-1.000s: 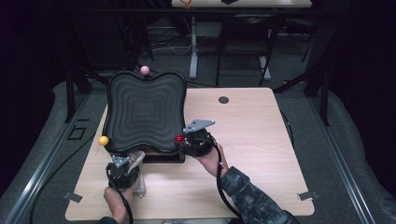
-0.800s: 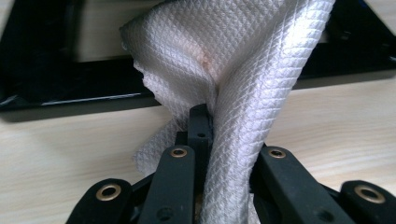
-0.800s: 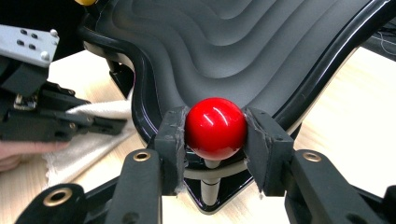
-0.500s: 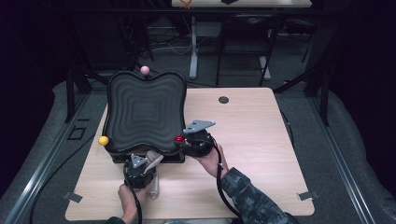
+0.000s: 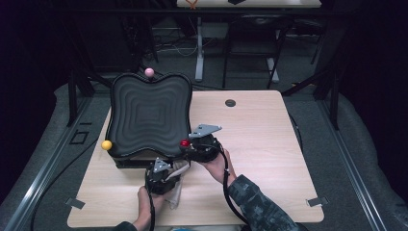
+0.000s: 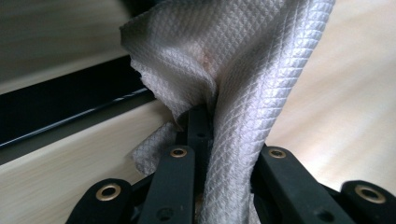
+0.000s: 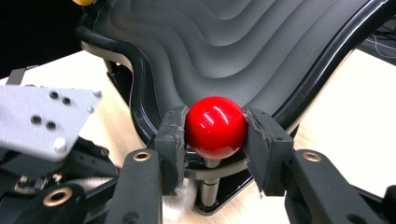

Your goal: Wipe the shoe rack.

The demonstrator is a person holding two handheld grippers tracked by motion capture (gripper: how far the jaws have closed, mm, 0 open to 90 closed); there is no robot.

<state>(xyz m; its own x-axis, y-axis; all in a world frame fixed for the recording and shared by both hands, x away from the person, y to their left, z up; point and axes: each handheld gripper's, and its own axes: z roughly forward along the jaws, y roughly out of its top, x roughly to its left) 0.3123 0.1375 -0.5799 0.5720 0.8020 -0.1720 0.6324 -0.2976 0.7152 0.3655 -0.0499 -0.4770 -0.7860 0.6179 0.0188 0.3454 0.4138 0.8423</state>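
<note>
Cloth pinched for wiping, tray steadied by its red knob.

The cloth (image 6: pixel 243 70) hangs bunched from the left gripper (image 5: pixel 162 174), whose jaws are clamped tight on it, at the near edge of the black ridged tray (image 5: pixel 146 113), likely ready to wipe. The right gripper (image 7: pixel 215 140) clasps the red knob (image 7: pixel 215 127) at the tray's near corner, apparently bracing it. Count: one cloth, one tray, three knobs: red, yellow (image 5: pixel 106 145), pink (image 5: pixel 149 72); two grippers, one table (image 5: pixel 269 139).

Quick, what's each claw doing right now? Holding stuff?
Left gripper: closed on the white cloth.
Right gripper: closed on the red ball at the black tray's corner.
</note>
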